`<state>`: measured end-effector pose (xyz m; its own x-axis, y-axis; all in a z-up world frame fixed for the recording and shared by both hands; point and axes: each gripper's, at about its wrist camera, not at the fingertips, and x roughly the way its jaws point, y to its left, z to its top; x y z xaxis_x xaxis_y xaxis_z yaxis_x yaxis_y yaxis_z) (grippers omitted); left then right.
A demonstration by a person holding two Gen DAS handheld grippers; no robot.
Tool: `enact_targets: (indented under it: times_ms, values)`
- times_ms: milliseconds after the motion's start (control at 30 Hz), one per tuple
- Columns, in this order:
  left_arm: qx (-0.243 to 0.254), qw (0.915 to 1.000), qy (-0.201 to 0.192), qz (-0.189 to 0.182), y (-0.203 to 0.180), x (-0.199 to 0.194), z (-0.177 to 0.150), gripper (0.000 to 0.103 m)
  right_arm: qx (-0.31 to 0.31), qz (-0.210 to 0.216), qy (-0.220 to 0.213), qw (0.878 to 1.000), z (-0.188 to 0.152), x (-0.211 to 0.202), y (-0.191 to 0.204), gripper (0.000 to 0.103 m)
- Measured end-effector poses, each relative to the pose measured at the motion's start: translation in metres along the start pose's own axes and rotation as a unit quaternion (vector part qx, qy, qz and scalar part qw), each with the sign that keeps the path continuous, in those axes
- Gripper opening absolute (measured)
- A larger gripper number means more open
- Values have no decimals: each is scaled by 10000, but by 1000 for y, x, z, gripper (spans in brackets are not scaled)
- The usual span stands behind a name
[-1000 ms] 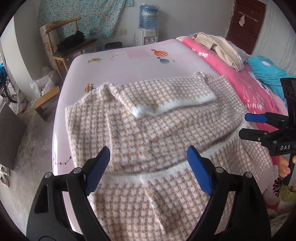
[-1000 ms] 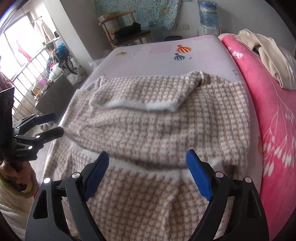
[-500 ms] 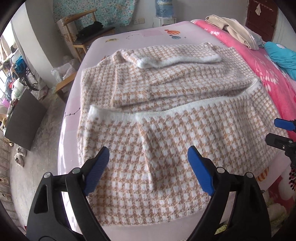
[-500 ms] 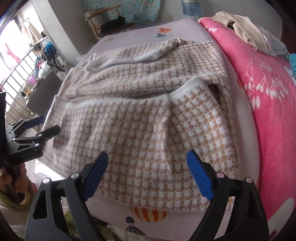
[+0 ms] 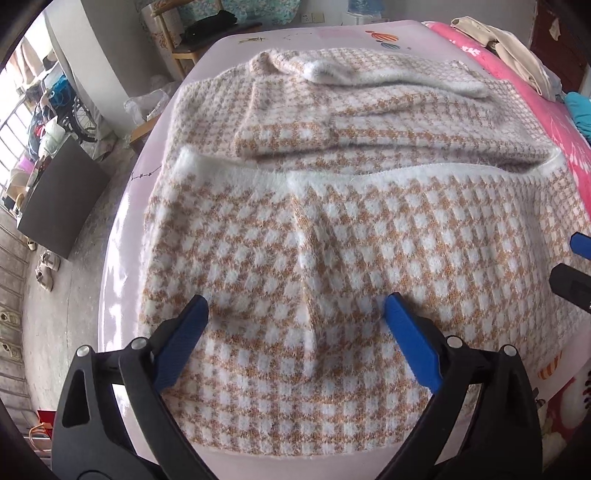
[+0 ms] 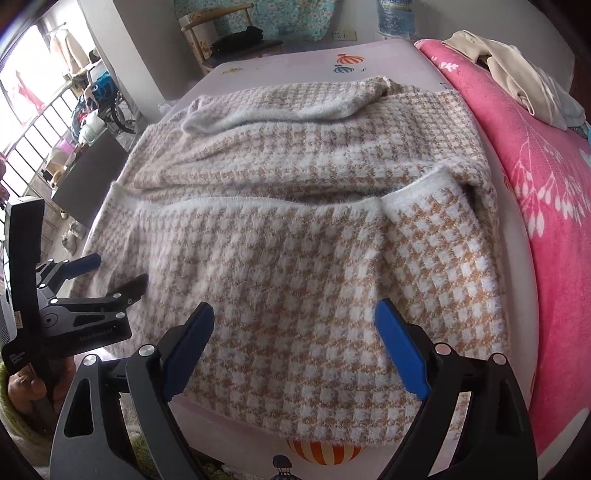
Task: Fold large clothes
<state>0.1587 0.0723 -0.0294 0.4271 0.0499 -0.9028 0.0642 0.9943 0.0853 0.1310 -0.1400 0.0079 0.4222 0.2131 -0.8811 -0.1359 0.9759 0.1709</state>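
Observation:
A large fuzzy sweater in a tan and white houndstooth check [image 5: 351, 229] lies on the pale pink bed [image 5: 122, 236]. Its bottom part is folded up over the body, with the white hem band [image 5: 332, 177] running across the middle. A sleeve with a white cuff [image 5: 369, 74] lies folded across the far end. My left gripper [image 5: 297, 308] is open and empty above the near fold. My right gripper [image 6: 295, 314] is open and empty above the sweater's near right part [image 6: 332, 277]. The left gripper also shows in the right wrist view [image 6: 118, 275].
A pink flowered blanket [image 6: 546, 192] with beige clothes [image 6: 509, 70] on it covers the bed's right side. A wooden chair [image 6: 225, 33] and a water jug [image 6: 395, 18] stand beyond the far end. The floor, a dark board [image 5: 59, 199] and shoes lie to the left.
Both grippers have drawn back toward the near edge of the bed. The sweater's folded-up bottom part now lies flat, let go, with the hem band across the middle.

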Motion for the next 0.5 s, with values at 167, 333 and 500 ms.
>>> enact_targets:
  times_ms: [167,333,500]
  values:
    - [-223,9996,60,-180,9,5,-2,95,-156,-315,153,9993,-2,19,5,93]
    - [-218,9996,54,-181,11,5,-3,95,185,-114,315,9993,-4,27,-5,97]
    - [-236,9995,61,-205,11,5,-3,95,367,-51,298,9989,-5,28,-5,97]
